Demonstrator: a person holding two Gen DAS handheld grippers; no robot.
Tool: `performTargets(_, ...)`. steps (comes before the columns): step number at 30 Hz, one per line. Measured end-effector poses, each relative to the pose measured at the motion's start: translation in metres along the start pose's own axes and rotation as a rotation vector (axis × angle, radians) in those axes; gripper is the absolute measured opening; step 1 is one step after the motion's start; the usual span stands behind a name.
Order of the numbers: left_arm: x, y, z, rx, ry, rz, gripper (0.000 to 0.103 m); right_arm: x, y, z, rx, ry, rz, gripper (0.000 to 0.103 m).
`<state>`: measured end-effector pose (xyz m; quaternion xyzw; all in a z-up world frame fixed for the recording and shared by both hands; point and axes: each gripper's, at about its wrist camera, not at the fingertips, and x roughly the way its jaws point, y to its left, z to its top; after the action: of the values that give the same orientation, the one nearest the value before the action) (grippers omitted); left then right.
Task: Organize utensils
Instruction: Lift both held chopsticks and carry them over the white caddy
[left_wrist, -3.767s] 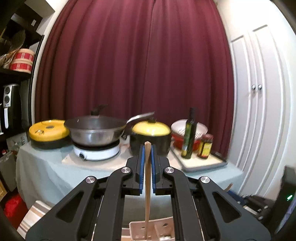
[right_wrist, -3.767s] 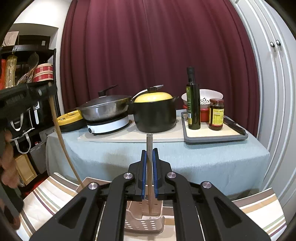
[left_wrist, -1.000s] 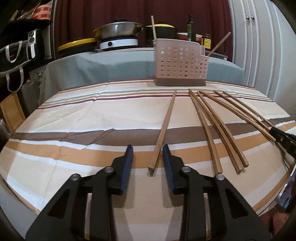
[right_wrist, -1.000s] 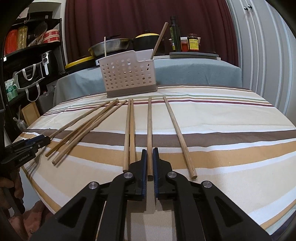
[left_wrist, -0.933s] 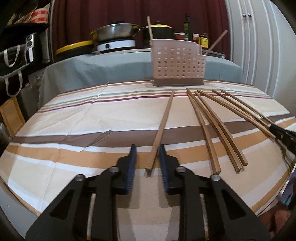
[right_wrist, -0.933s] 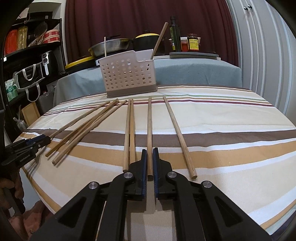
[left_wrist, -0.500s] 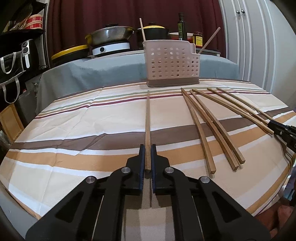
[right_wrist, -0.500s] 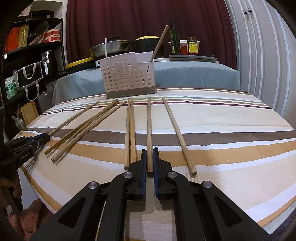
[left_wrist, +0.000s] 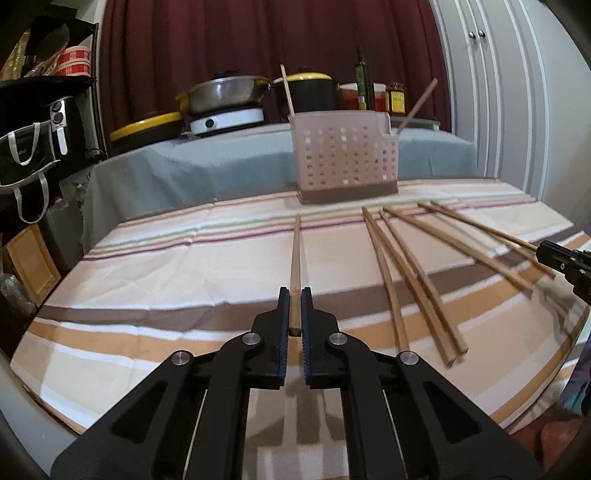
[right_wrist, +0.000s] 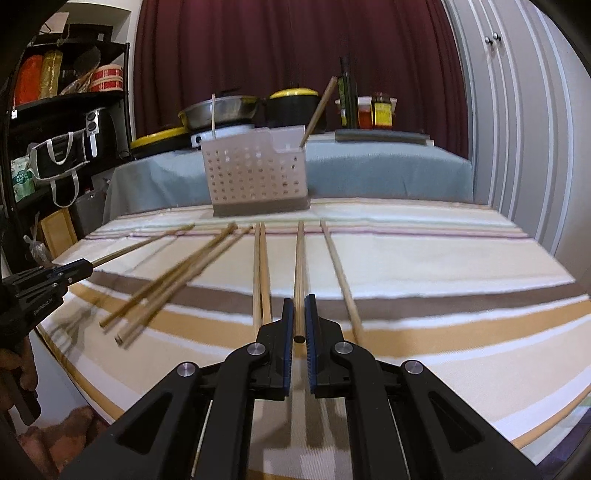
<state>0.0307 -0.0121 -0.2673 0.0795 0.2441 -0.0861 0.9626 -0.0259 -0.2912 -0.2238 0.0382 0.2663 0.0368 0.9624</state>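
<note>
Chopsticks lie across the striped desk (left_wrist: 147, 280); your left claw (left_wrist: 294, 295) pinches 1 chopstick (left_wrist: 295, 254), your right claw (right_wrist: 299, 301) another (right_wrist: 299, 266). Lift both level, then tip them upright over the perforated holder (left_wrist: 343, 162).
</note>
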Motion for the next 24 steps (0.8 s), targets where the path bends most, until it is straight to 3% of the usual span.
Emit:
performTargets(17,-0.050,0.014,0.070,-0.078,-0.138,0.010,0.007,-0.042,0.005,0.078,-0.013,-0.157,-0.023,0.007)
performTargets(24,-0.055,0.028,0.098,-0.123,-0.140,-0.005,0.007,-0.043,0.005,0.106,-0.010,-0.166,-0.029,0.007)
